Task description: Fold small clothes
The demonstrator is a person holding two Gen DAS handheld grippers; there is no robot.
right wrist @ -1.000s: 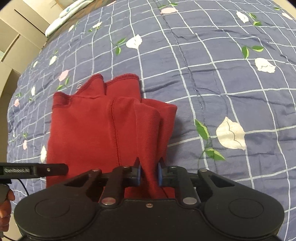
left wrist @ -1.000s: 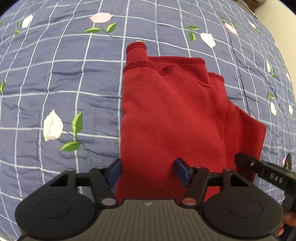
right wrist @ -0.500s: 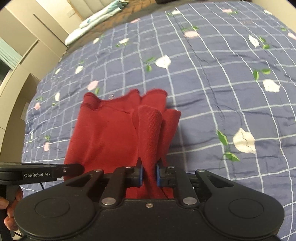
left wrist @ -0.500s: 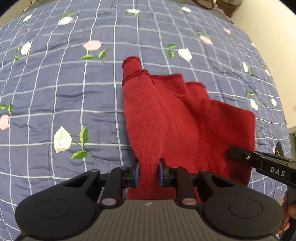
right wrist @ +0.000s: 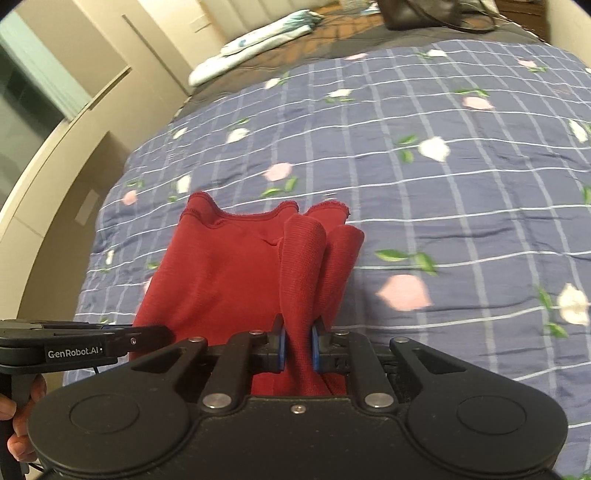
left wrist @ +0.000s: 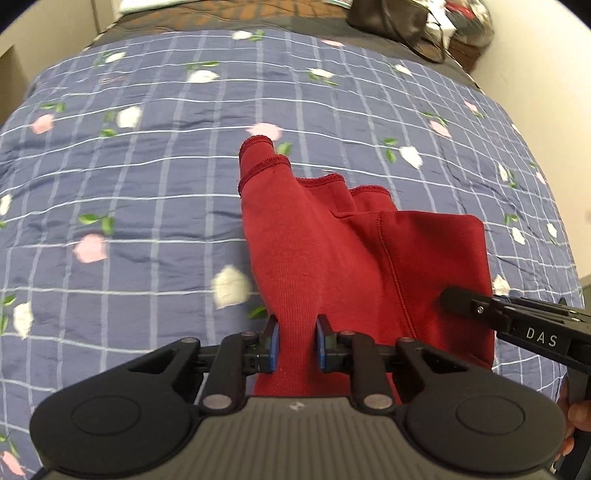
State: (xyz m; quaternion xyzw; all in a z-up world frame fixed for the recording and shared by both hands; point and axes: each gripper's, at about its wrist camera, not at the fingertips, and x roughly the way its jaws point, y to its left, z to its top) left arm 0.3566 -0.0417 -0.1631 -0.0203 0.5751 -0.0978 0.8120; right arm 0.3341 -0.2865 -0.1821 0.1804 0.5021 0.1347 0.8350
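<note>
Both tongs are clamped on the same red garment [left wrist: 332,258]: my left gripper [left wrist: 297,343] pinches its near left corner, and my right gripper [right wrist: 297,347] pinches a bunched ridge of cloth at its near right corner. From each pinch the garment runs straight away from me across the blue flowered quilt [left wrist: 147,203], its long axis pointing forward toward the ribbed straps and neckline at the far end. The near edge looks lifted between my two hands while the far end rests on the quilt. As I judge it, the coming fold turns on that axis: both corners would have to travel forward together, over the body, to land near the neckline. Neither hand is nearer; they sit side by side along the hem. No container is in view, only a dark bag [left wrist: 391,18] past the quilt's far edge.
</note>
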